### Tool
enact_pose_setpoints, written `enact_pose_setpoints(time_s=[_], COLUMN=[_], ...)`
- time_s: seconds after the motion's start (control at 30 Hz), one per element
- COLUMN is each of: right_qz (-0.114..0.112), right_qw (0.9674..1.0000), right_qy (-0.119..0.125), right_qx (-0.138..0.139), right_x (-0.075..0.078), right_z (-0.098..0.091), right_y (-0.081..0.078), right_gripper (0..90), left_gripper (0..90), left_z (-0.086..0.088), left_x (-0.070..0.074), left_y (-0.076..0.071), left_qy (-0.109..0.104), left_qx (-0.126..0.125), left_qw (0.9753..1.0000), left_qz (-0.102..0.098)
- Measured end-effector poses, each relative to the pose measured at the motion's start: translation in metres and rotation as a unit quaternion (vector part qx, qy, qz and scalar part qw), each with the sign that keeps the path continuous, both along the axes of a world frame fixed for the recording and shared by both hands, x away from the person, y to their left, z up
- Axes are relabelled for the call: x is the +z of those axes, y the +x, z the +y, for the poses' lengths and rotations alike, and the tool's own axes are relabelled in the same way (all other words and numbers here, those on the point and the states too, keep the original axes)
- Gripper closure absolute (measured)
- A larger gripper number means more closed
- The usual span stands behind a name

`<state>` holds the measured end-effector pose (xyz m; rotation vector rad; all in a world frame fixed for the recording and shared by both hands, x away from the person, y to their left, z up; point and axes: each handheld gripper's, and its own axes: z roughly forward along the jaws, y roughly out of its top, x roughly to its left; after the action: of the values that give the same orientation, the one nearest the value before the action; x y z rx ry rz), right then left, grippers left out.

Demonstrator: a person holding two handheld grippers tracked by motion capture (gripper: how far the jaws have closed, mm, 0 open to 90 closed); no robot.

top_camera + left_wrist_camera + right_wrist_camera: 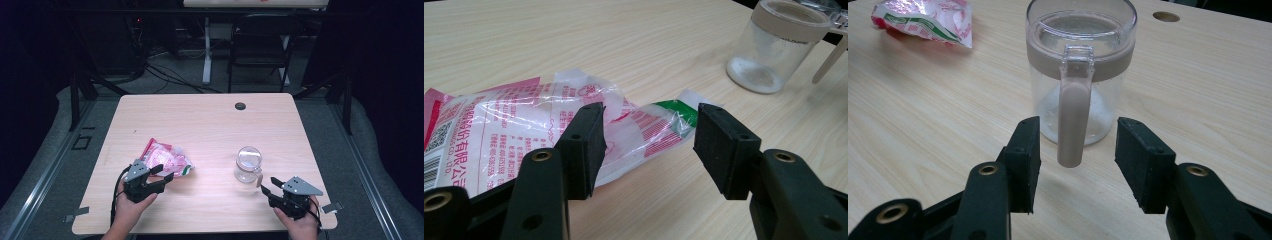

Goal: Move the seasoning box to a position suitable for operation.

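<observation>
A crinkled pink, white and green plastic bag point(167, 159) lies flat on the wooden table, left of centre. My left gripper point(162, 175) stands open at the bag's near corner; in the left gripper view the bag's green-tipped end point(659, 125) lies between the two pads without touching them. A clear jar point(248, 164) with a beige band and a handle stands upright right of centre. My right gripper point(268, 186) is open just before it. In the right gripper view the handle point(1071, 117) hangs between the jaws, untouched.
A round dark grommet hole point(240, 106) sits near the table's far edge. Beyond the table stand a dark folding chair point(260, 45), a white desk leg and cables on the floor. The table's near edge runs just under both hands.
</observation>
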<state>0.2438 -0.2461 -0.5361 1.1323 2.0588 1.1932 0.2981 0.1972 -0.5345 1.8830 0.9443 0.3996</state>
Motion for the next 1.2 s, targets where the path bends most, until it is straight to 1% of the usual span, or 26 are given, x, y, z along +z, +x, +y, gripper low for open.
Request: enact_pose_setpoints(time_s=[0.1, 0.2, 0.27, 0.33, 0.4, 0.47, 0.53, 0.6, 0.63, 0.7, 0.87, 0.9, 0.93, 0.97, 1.0, 1.17, 1.2], right_qz=[-0.001, 0.0, 0.001, 0.003, 0.004, 0.004, 0.002, 0.0, 0.0, -0.003, 0.001, -0.001, -0.001, -0.005, -0.003, -0.002, -0.007], right_qw=[1.0, 1.0, 0.9999, 0.9998, 0.9998, 0.9998, 0.9998, 0.9998, 0.9998, 0.9997, 0.9996, 0.9995, 0.9995, 0.9995, 0.9994, 0.9993, 0.9993], right_qy=[-0.002, -0.004, -0.002, -0.005, -0.009, -0.007, -0.012, -0.013, -0.013, -0.021, -0.024, -0.028, -0.028, -0.026, -0.031, -0.029, -0.031], right_qx=[-0.004, -0.007, -0.012, -0.017, -0.018, -0.015, -0.013, -0.013, -0.013, -0.011, -0.013, -0.015, -0.015, -0.017, -0.018, -0.023, -0.02], right_x=[-0.001, -0.001, -0.001, -0.002, -0.003, -0.003, -0.002, -0.002, -0.002, -0.003, -0.004, -0.003, -0.003, -0.003, -0.003, 0.0, 0.001], right_z=[0.0, -0.001, -0.002, 0.0, 0.002, 0.003, 0.005, 0.008, 0.008, 0.011, 0.014, 0.015, 0.015, 0.017, 0.017, 0.02, 0.022], right_y=[-0.004, -0.004, -0.003, -0.003, -0.003, -0.004, -0.004, -0.004, -0.004, -0.002, 0.002, 0.004, 0.004, 0.006, 0.007, 0.01, 0.013], right_gripper=[52.1, 52.1, 52.1, 51.9, 52.0, 52.0, 52.0, 52.0, 52.0, 52.0, 52.1, 51.3, 51.3, 49.2, 48.3, 47.5, 48.0], left_gripper=[45.8, 45.9, 46.0, 46.0, 46.0, 46.0, 45.9, 45.9, 45.9, 45.8, 46.0, 46.0, 46.0, 46.0, 45.9, 45.9, 45.9], left_z=[-0.003, -0.003, -0.003, -0.003, -0.004, -0.004, -0.003, -0.003, -0.003, -0.003, -0.002, -0.003, -0.003, -0.002, -0.003, -0.004, -0.004], left_x=[0.0, 0.0, 0.001, 0.0, 0.0, 0.0, 0.0, 0.0, 0.0, 0.0, -0.001, -0.001, -0.001, 0.0, 0.0, 0.0, 0.0], left_y=[0.0, 0.0, 0.0, 0.0, 0.001, 0.001, 0.0, 0.0, -0.001, -0.001, 0.002, 0.002, 0.002, 0.001, 0.001, -0.003, -0.004], left_qy=[0.002, -0.002, -0.002, -0.005, -0.004, -0.003, -0.001, 0.001, -0.002, -0.002, -0.005, -0.008, -0.008, -0.007, -0.007, 0.002, 0.003], left_qx=[-0.001, -0.005, -0.007, -0.008, -0.008, -0.008, -0.008, -0.007, -0.005, -0.004, -0.007, -0.006, -0.006, -0.008, -0.007, -0.007, -0.009], left_qw=[1.0, 1.0, 1.0, 1.0, 1.0, 1.0, 1.0, 1.0, 1.0, 1.0, 0.9999, 0.9999, 0.9999, 0.9999, 0.9999, 1.0, 1.0], left_qz=[-0.003, -0.006, -0.001, 0.001, 0.003, 0.004, 0.004, 0.004, 0.001, 0.001, 0.009, 0.009, 0.008, 0.008, 0.005, 0.0, 0.002])
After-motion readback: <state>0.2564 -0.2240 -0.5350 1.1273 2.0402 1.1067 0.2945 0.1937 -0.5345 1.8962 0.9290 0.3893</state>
